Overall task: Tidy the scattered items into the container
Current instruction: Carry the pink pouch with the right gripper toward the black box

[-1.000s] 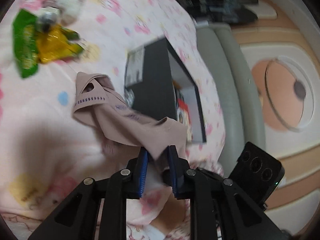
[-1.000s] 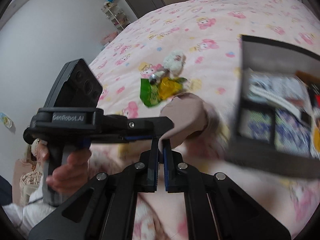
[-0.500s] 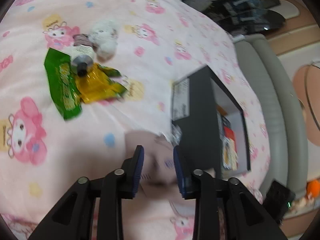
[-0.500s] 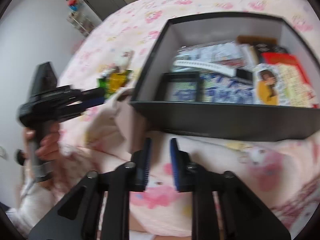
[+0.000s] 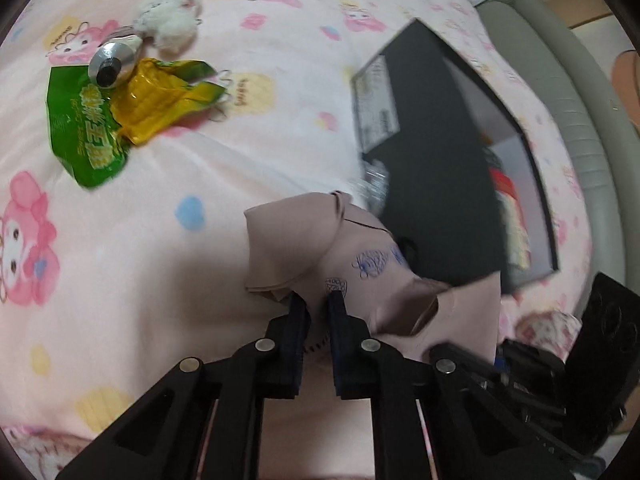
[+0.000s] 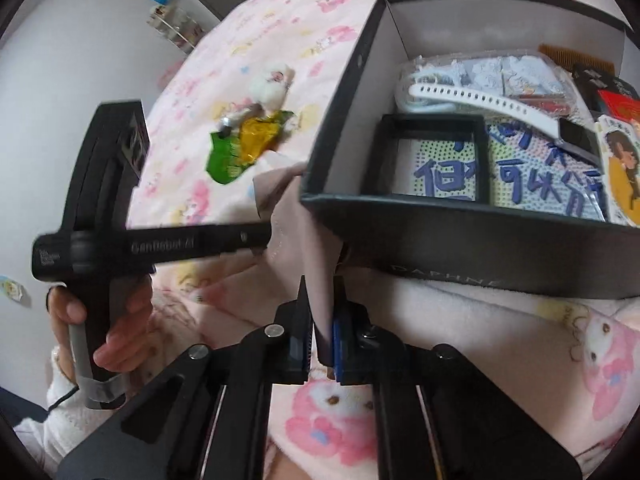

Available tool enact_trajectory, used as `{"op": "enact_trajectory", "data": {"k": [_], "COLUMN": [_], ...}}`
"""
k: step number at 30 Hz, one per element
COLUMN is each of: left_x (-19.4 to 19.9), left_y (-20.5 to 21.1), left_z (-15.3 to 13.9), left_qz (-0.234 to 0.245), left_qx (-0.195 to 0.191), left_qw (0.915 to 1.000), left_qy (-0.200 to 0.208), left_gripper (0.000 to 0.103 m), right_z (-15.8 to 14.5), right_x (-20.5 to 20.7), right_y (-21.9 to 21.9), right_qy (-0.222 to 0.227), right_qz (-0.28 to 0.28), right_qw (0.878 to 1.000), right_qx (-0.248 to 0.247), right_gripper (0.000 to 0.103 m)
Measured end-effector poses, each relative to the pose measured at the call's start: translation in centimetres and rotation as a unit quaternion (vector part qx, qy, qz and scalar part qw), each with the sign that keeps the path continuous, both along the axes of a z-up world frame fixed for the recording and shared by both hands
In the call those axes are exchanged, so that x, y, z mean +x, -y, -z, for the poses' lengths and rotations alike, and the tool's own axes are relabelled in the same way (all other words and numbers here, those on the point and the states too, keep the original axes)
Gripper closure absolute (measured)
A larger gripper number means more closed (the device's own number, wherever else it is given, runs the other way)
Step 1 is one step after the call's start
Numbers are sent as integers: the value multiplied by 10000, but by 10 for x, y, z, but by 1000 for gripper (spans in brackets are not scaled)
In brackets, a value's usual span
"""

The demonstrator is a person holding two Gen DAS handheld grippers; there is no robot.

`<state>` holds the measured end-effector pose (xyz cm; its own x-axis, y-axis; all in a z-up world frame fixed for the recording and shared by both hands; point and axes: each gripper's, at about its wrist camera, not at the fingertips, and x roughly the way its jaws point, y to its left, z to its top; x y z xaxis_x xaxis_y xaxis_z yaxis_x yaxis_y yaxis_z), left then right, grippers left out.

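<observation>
in the left wrist view, the left gripper (image 5: 316, 308) pinches the near edge of a beige cloth (image 5: 312, 248) with blue ink scribbles, its jaws narrowed on a fold. the cloth lies on the pink cartoon-print bedspread (image 5: 120, 260), its right end against the near corner of the black box (image 5: 436, 152). far left lie a green snack packet (image 5: 84, 128), a yellow wrapper (image 5: 156, 104), a silver tube (image 5: 114, 60) on top of them, and a white plush toy (image 5: 170, 22) just beyond.

in the right wrist view, the right gripper (image 6: 322, 316) clamps a hanging strip of the same beige cloth (image 6: 308, 240), just near of the black box's front wall (image 6: 460, 236). inside the box sit a white strap (image 6: 480, 100), patterned packets (image 6: 532, 176) and a small black tray (image 6: 430, 156). at left, the left gripper's body (image 6: 112, 208) reaches to the cloth.
</observation>
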<state>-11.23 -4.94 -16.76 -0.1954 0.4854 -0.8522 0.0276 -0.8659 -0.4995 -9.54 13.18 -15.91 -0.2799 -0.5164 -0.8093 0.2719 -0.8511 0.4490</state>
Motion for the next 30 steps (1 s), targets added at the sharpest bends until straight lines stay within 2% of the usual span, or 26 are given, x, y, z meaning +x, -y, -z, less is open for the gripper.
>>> {"op": "enact_trajectory", "data": {"k": [2, 5, 7, 9, 10, 13, 15, 19, 24, 25, 26, 29, 30], "left_x": [7, 13, 11, 4, -1, -6, -5, 4, 7, 8, 9, 16, 19], "left_y": [0, 4, 6, 6, 3, -7, -22, -41, -44, -43, -41, -32, -31], "left_z": [-8, -24, -31, -30, -27, -15, -5, 5, 18, 14, 10, 4, 4], "left_qz": [81, 3, -49, -123, -196, -168, 137, 683, 572, 568, 550, 431, 412], "left_qx": [244, 198, 186, 247, 262, 321, 454, 761, 706, 801, 969, 1510, 1583], "left_qw": [9997, 9995, 9991, 9990, 9990, 9993, 9988, 9941, 9948, 9944, 9932, 9874, 9864], "left_qy": [-45, -252, -377, -351, -292, -21, 156, 354, 463, 399, 323, 185, 185], "left_gripper": [94, 92, 79, 58, 56, 56, 56, 56, 54, 54, 54, 54, 54], "right_z": [-13, -27, -30, -26, -23, -13, -8, -8, -2, 0, 0, -2, -1], "right_x": [10, 18, 21, 19, 21, 18, 18, 17, 7, 4, 4, 8, 8], "right_y": [-9, -34, -49, -68, -75, -90, -95, -95, -96, -93, -91, -89, -90], "right_qy": [-212, -366, -334, -230, -181, 87, 218, 127, 72, 101, 97, -40, -26], "right_qz": [16, 201, 366, 578, 687, 823, 855, 841, 858, 865, 848, 802, 780], "right_qw": [9997, 9988, 9983, 9974, 9967, 9958, 9958, 9961, 9962, 9962, 9963, 9965, 9967], "right_qx": [140, 259, 306, 373, 404, 385, 250, 217, 105, 98, 112, 251, 243], "right_gripper": [97, 97, 97, 97, 97, 91, 83, 80, 81, 83, 90, 91, 91]}}
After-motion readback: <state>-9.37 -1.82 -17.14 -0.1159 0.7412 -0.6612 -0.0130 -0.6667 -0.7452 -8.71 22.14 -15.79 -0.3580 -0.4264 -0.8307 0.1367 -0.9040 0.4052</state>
